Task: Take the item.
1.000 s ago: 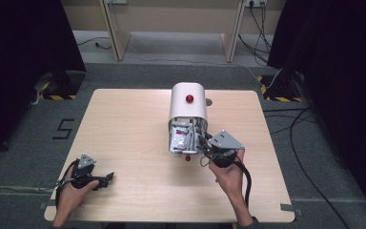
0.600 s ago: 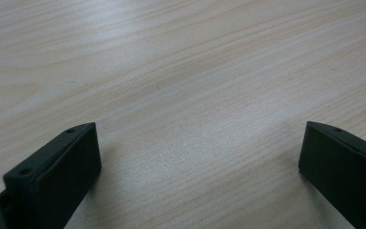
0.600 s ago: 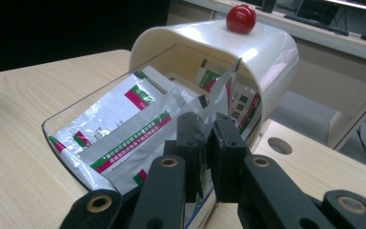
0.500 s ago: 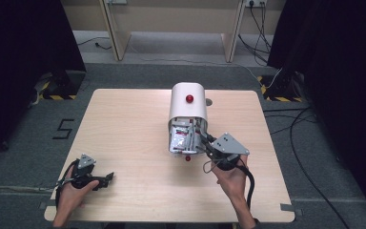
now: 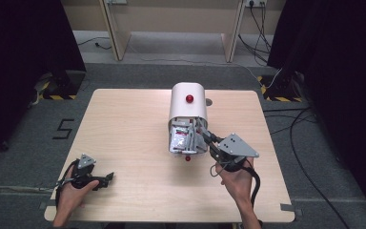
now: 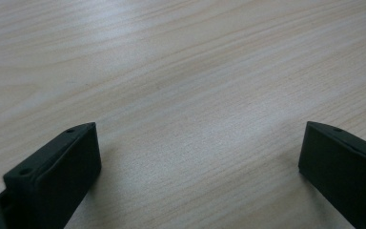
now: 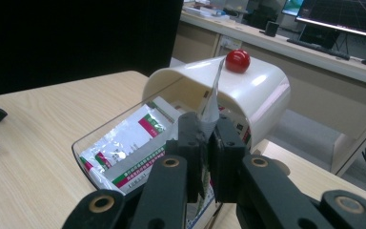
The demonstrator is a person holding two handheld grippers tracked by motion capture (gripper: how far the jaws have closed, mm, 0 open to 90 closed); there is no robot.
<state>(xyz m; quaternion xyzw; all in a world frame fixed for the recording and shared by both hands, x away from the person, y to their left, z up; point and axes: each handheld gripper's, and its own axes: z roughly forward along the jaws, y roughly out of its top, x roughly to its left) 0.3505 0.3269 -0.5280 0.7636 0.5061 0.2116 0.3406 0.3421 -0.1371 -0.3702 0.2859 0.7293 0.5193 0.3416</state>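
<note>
Room: dark curtains at both sides, grey floor, desk legs and cables beyond the table (image 5: 124, 124).
Surface: pale wood, bare apart from one box and the two claws.
Box: white box (image 5: 187, 102) with a red knob (image 5: 189, 98) on its rolled-back lid, clear front tray packed with sachets (image 7: 124, 143), just ahead of the right claw.
Right claw: right claw (image 5: 208, 140) at the tray's near right corner, jaws pressed together on a thin silver sachet (image 7: 211, 98).
Sachet: held on edge, standing up between the jaws, its long axis running up and away from the claw toward the lid; lower end hidden behind the jaws.
Left claw: left claw (image 5: 106, 178) low on the table, well apart from the box, jaws wide apart over bare wood, holding nothing.
Nearer hand: the right, by far; the box lies well off to the left claw's right and ahead.
Key relation: the sachet looks partly within the tray, so a pull back along the claw's own line, toward the person, would likely free it.
Risk: neighbouring sachets may drag out with it.
</note>
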